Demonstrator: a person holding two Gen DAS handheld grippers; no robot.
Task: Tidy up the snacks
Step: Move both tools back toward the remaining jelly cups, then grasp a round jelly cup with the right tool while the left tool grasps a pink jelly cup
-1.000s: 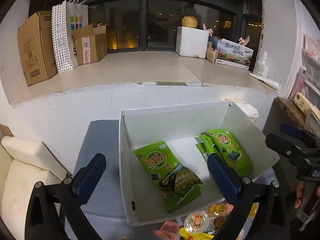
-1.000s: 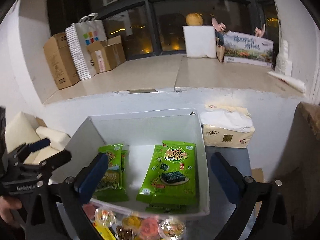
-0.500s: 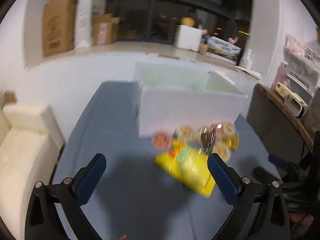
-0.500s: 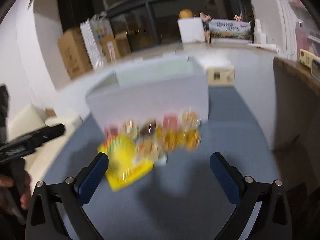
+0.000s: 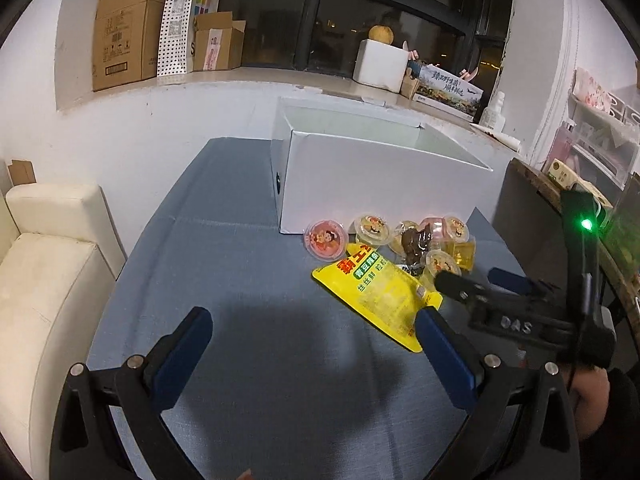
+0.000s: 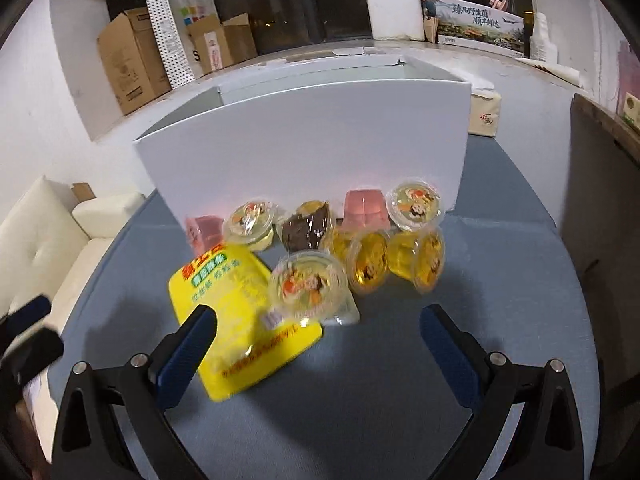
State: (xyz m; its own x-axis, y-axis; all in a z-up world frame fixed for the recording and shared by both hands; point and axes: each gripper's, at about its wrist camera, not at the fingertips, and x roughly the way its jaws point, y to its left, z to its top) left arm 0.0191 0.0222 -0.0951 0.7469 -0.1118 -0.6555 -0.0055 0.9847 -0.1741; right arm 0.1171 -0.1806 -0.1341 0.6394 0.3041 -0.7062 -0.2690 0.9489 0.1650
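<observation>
While my left gripper hung with fingers spread and empty, the yellow packet lay before the white box, mid-bench. From the right gripper, fingers likewise spread, jelly cups clustered against the box wall, presumably staged for loading.

Bare blue tablecloth lies clear in front & to the left, w/ the yellow snack bag, jelly cups & tall white box crowding the far side.
</observation>
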